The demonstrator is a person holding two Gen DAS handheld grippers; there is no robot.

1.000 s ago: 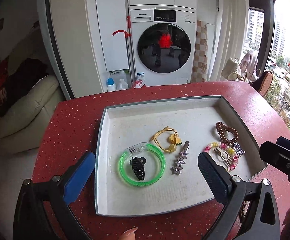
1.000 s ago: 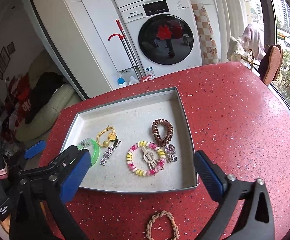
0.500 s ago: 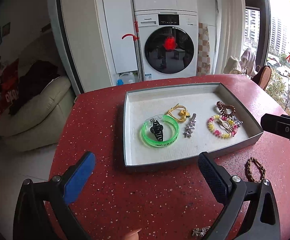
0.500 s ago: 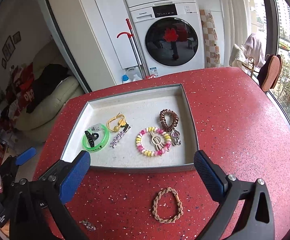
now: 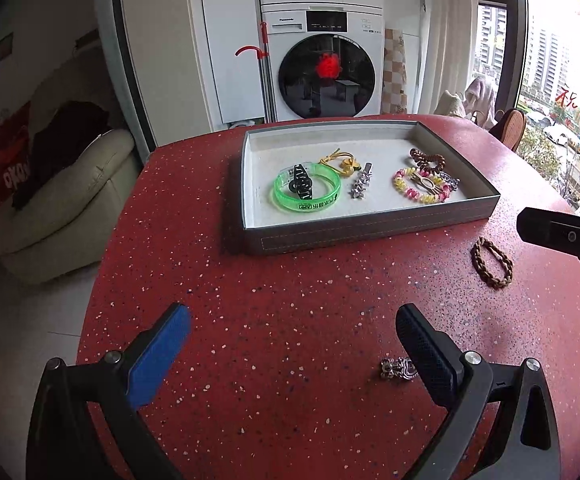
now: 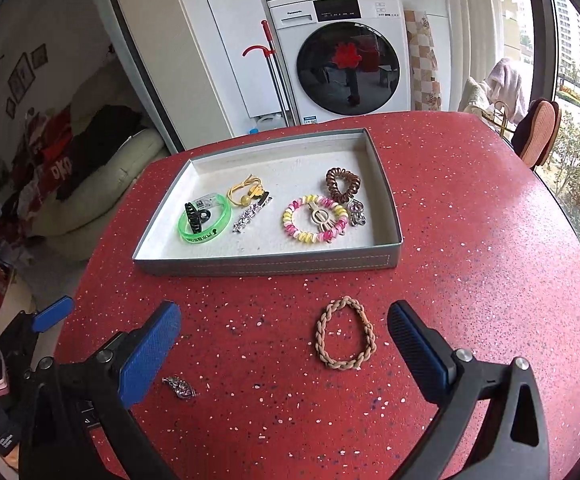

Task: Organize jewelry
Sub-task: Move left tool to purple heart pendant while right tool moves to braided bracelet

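A grey tray [image 5: 369, 232] [image 6: 266, 268] on the red table holds a green bangle [image 5: 305, 192] [image 6: 205, 224] with a black claw clip, a yellow hair tie, a star clip, a pink-yellow coil bracelet [image 5: 421, 188] [image 6: 314, 220] and a brown coil tie. A braided tan bracelet [image 6: 343, 334] [image 5: 491, 262] lies on the table in front of the tray, between my right gripper's [image 6: 284, 326] open fingers. A small silver trinket [image 5: 399, 368] [image 6: 180, 387] lies by my open left gripper's [image 5: 291, 330] right finger. Both grippers are empty.
The red speckled table [image 5: 290, 288] is round, with its edge close at the left. A cream sofa [image 5: 70, 200] stands left of it, a washing machine [image 5: 329, 68] behind it, and a chair [image 6: 537, 136] and window at the right.
Both grippers have pulled back from over the tray toward the table's near side. The braided bracelet and silver trinket have come into view.
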